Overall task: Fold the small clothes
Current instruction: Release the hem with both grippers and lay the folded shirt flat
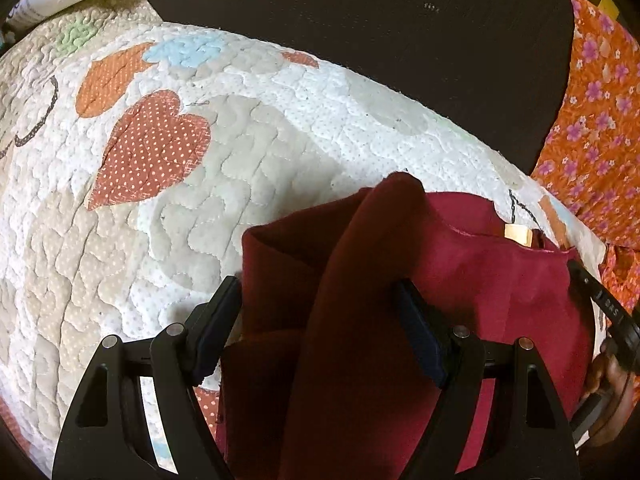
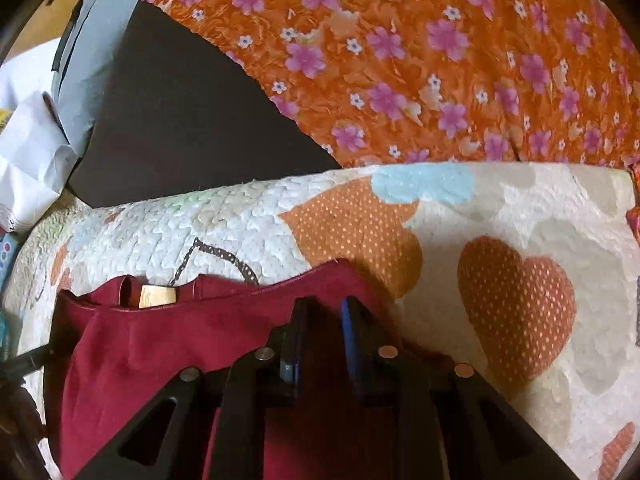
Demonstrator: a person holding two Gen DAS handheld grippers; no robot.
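red garment [image 1: 480, 280] on quilt [image 1: 200, 240] | right gripper [image 2: 324, 312] pinching garment edge

Left gripper [image 1: 320, 308] angled steeply down, jaws wide apart, dark red garment [image 1: 352, 280] draped between its fingers. Right gripper [image 2: 324, 316] also angled down, jaws nearly together, pinching the garment's edge.

Quilted bedcover [image 1: 240, 184], white and grey, stitched with dotted heart patches: rust heart [image 1: 154, 148], orange heart [image 2: 516, 308], pale blue patch [image 2: 424, 186]. Dark flat board [image 1: 360, 36] lies along its far edge. Orange cloth with pink flowers [image 2: 420, 60] beyond. Crumpled white paper [image 2: 28, 160] beside a grey box [image 2: 96, 52].
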